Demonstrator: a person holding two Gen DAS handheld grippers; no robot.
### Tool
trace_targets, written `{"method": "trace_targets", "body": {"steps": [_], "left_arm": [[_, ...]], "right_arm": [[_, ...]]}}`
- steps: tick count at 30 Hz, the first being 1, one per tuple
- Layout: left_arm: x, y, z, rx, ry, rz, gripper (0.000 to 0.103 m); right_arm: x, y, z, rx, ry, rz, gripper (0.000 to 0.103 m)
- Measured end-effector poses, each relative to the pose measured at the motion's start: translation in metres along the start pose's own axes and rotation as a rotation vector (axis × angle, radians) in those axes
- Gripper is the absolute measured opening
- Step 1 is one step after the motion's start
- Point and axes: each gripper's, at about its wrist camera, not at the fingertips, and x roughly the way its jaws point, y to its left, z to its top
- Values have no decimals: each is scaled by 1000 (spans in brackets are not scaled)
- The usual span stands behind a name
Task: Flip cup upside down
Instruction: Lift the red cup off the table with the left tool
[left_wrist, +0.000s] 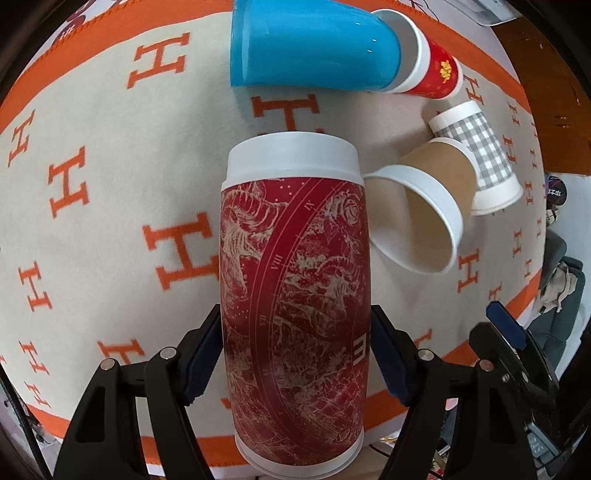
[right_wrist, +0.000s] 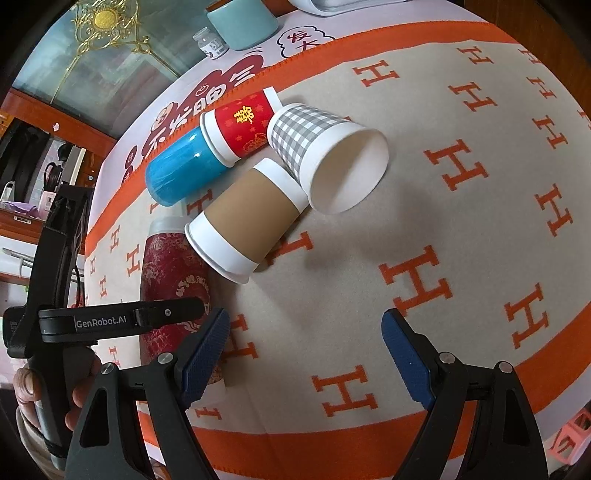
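My left gripper (left_wrist: 295, 354) is shut on a tall dark-red patterned cup (left_wrist: 293, 295) with white ends. It holds the cup around its lower half, lengthwise along the fingers, over the blanket. The same cup (right_wrist: 173, 280) shows at the left of the right wrist view, with the left gripper's arm across it. My right gripper (right_wrist: 304, 354) is open and empty above the blanket, to the right of that cup.
Several other cups lie on their sides on the beige and orange H-pattern blanket (left_wrist: 110, 184): a blue cup (left_wrist: 306, 48), a red paper cup (left_wrist: 436, 70), a grey checked cup (left_wrist: 480, 155) and a brown paper cup (left_wrist: 424, 214). A teal jar (right_wrist: 240, 22) stands beyond the blanket.
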Motion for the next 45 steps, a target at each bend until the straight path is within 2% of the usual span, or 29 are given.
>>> {"method": "trace_targets", "body": {"steps": [6,13,19,25,29,35,45], "left_arm": [[-25,2,-22,-16,-12,-48,73],[-72,-5,-62,-26,-117,-100,73],[-89,-21,-107,-21,-184,-122,74],[-65,-43,-141,-16,-224,-84,74],[-33,-46,-153,-40,-203,-63,74],[5,-44,-157,-93,-161,-70,74],[21,-45,-143,-125,-168,-61,74]], "right_arm": [[-11,0,-5,-5,-12,16,86],[-39,1,-20,-40,-41,49,86],[-69,0,-47,-92,-62,67,86],[-82,-11,-75,-129,-52,48,86],[-79,-27,-91,-126,-26,33,86],[-73,-50,-105,-115,6,-1,86],[-62,-67,-117,-105,37,-22,86]]}}
